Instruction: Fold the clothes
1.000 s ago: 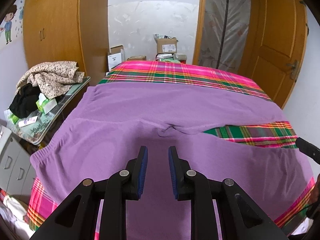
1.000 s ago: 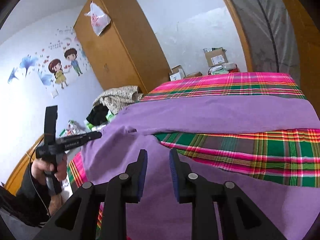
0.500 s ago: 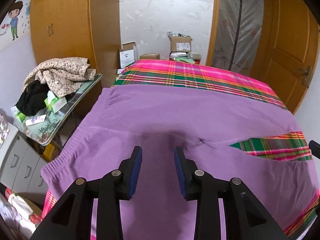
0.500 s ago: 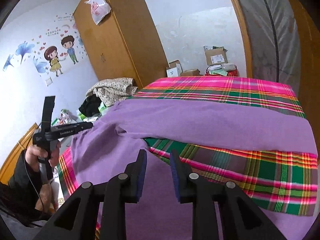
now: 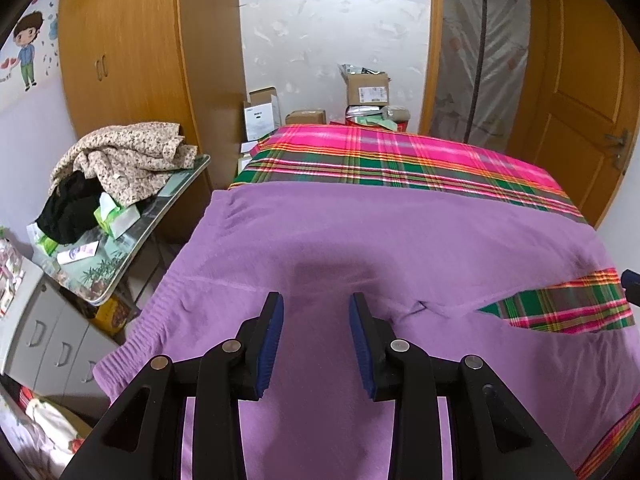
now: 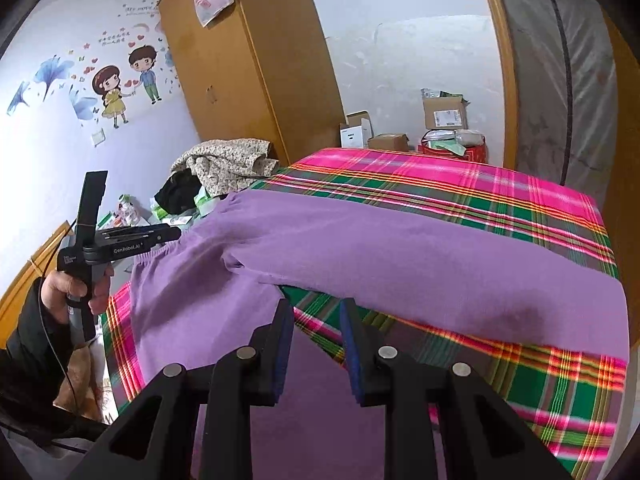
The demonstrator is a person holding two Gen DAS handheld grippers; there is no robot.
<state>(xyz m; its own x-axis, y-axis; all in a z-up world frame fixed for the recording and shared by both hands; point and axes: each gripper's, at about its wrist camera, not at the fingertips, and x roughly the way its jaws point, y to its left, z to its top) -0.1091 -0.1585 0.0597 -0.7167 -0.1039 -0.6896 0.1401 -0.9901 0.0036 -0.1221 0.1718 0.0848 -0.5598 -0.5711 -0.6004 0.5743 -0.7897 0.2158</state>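
The purple trousers (image 5: 400, 248) lie spread flat on the bed (image 5: 400, 160), over its pink-and-green plaid cover. In the left wrist view the cloth fills the frame from 9 o'clock round to 3 o'clock, the ribbed waistband (image 5: 132, 344) hanging at the bed's edge toward 8 o'clock. The two legs run off toward 3 o'clock, and a wedge of plaid shows between them at about 4 o'clock.

The left gripper (image 5: 316, 332) hangs above the seat of the trousers with its jaws apart and nothing between them — purple cloth shows through the gap, lying below the blue pads (image 5: 272, 344) and not touching them. The crotch seam sits just to the 2 o'clock side of the right-hand jaw.

In the right wrist view the right gripper (image 6: 316, 344) is also parted, more narrowly, and grips nothing. Its jaws point at the fork of the legs: the far leg crosses from 10 o'clock to 3 o'clock above the tips, the near leg lies beneath and at 6 o'clock, and the strip of plaid between them runs from the gap out to 4 o'clock. At 9 o'clock of this view a hand (image 6: 68, 288) holds the left gripper's handle over the waistband end.

A worktop (image 5: 120, 248) beside the bed at 9 o'clock carries a heap of clothes (image 5: 124, 160). Boxes (image 5: 366, 88) stand beyond the bed at 12 o'clock.
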